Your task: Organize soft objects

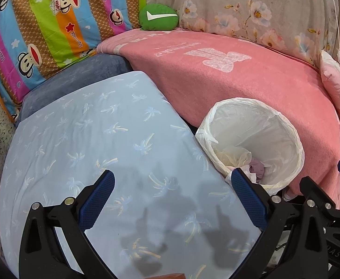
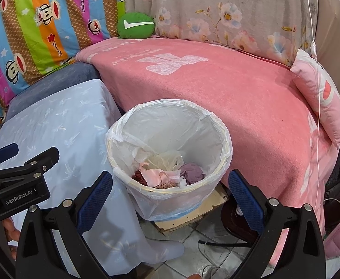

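Hovering spread and empty over the pale blue cloth [image 1: 81, 139] in the left wrist view, left gripper [image 1: 172, 200], with the lined bin [image 1: 293, 139] at three o'clock. Hanging spread and empty in the right wrist view, right gripper [image 2: 170, 195], just below the bin [image 2: 216, 121] at twelve o'clock, soft scraps [image 2: 167, 172] already inside; apparently near done, nothing loose visible on the cloth.

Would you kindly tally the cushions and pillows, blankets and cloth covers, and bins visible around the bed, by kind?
Cushions and pillows: 2, the round green cushion with a white tick and the pink printed pillow.
Blankets and covers: 2, the pink fleece blanket and the pale blue palm-print cloth.
Bins: 1, the white bag-lined bin holding small fabric pieces.
Total: 5.
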Available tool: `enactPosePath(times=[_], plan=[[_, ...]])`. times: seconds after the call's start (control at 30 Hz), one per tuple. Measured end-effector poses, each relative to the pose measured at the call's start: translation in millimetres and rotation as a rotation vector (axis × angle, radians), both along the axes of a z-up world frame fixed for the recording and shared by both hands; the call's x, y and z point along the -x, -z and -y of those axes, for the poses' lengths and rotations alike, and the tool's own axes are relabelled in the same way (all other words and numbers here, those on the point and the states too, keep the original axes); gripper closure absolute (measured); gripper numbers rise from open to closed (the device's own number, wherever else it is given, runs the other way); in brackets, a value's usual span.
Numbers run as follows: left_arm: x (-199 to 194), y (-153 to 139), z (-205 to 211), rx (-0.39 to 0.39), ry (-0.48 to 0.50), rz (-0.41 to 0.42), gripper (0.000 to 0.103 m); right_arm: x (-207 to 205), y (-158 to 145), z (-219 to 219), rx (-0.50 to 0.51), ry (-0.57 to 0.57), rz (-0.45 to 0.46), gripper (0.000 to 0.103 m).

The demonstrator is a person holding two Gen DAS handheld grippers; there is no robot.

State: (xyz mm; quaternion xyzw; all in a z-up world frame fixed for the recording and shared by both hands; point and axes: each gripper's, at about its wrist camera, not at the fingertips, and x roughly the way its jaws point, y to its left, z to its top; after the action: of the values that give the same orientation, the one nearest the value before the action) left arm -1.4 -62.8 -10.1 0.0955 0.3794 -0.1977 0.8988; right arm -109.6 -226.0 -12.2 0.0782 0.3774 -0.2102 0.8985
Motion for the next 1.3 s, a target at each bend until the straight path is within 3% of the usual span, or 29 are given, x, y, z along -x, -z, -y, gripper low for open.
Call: enactPosePath(times=[1.3], plan=[[5.0, 2.5, -3.5, 0.009, -0.020, -0.018, 0.007, 8.7, 1.2, -3.9, -0.008, 0.013, -0.005, 0.006]])
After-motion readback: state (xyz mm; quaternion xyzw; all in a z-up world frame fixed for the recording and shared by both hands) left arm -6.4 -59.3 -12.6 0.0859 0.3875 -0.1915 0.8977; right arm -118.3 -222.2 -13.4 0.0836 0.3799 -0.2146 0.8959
